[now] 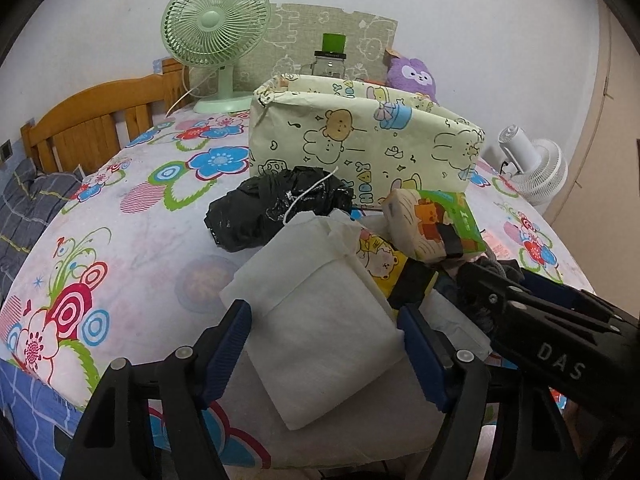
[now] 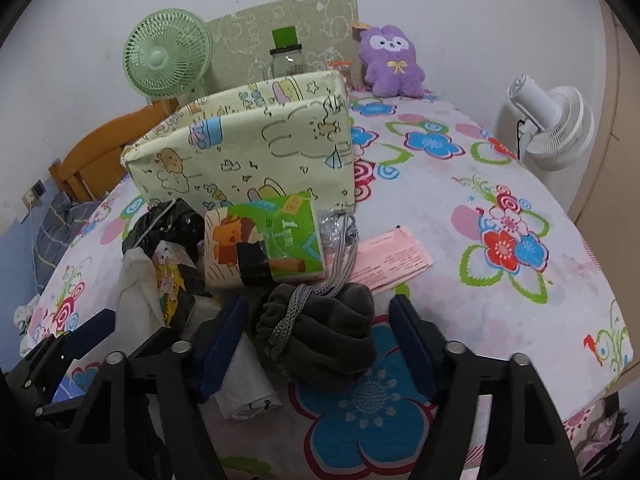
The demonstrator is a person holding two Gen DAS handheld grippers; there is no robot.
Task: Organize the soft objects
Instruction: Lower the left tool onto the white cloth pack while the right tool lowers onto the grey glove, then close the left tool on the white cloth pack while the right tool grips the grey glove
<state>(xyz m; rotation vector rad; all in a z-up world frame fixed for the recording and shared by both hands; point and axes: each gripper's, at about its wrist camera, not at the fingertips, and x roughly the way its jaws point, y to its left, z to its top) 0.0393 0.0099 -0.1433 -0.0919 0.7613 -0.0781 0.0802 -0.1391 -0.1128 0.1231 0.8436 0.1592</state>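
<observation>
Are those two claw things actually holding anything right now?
No. The left gripper is open around the white cloth pouch, and the right gripper is open around the dark drawstring bag; neither has closed.

Left hand-held gripper [image 1: 324, 354] (jaws apart) astride white fabric pouch [image 1: 316, 320], flowered bedsheet [image 1: 132, 236]

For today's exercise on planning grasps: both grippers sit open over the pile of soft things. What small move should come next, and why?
Probably close the right gripper on the grey drawstring pouch: the pouch already lies between its open fingers, and the cartoon-print box stands open-topped just behind the pile.
</observation>
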